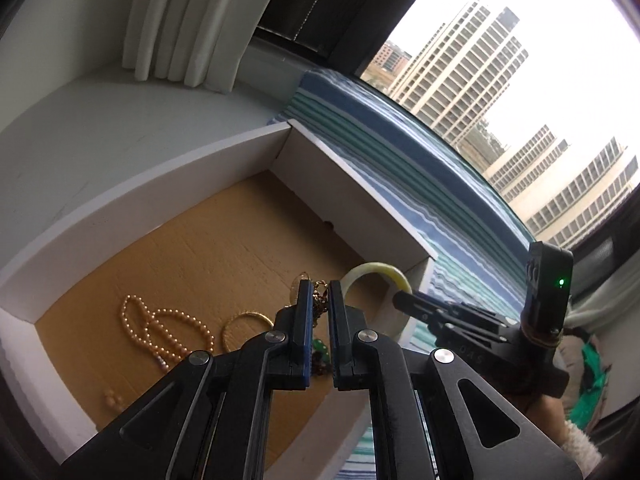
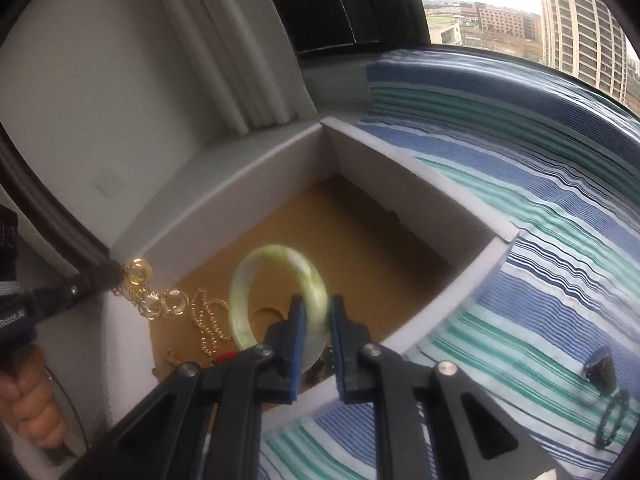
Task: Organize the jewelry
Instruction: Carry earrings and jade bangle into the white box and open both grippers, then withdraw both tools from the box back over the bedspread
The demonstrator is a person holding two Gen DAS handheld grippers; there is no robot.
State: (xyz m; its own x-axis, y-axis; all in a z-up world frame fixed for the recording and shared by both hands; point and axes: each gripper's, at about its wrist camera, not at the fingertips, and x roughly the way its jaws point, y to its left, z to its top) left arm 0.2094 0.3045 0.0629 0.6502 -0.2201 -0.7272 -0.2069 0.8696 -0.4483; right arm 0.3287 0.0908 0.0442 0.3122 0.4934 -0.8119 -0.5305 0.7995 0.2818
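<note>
In the right wrist view, the right hand-held gripper (image 2: 316, 320) sits at 6 o'clock, its two black fingers clamped on the rim of a pale green-yellow jade bangle (image 2: 256, 272), which stands upright over the near part of a shallow white box with a brown cardboard floor (image 2: 424, 204). At 9 o'clock the left hand-held gripper (image 2: 110, 278) reaches in from the side, pinching a tangled gold chain with ring-shaped links (image 2: 150, 296) that dangles over the box's near left corner. Just beyond, on the cardboard floor, lies a gold beaded necklace (image 2: 210, 324). At 4 o'clock, well apart from the box, a small dark clip (image 2: 600, 368) and a dark thin ring (image 2: 612, 420) lie on the blue, green and white striped bedcover (image 2: 520, 240).

In the left wrist view, the left hand-held gripper (image 1: 320, 304) is nearly shut at 6 o'clock with the gold chain (image 1: 318, 300) caught between its fingers. Toward 8 o'clock on the box floor lie a pinkish pearl necklace (image 1: 160, 332) and a thin gold bangle (image 1: 244, 326). At 3 o'clock the right hand-held gripper (image 1: 404, 300) holds the jade bangle (image 1: 376, 274) against the box's right wall. Farther off, at 1 o'clock, tall pale apartment buildings (image 1: 460, 68) show through the window.
</note>
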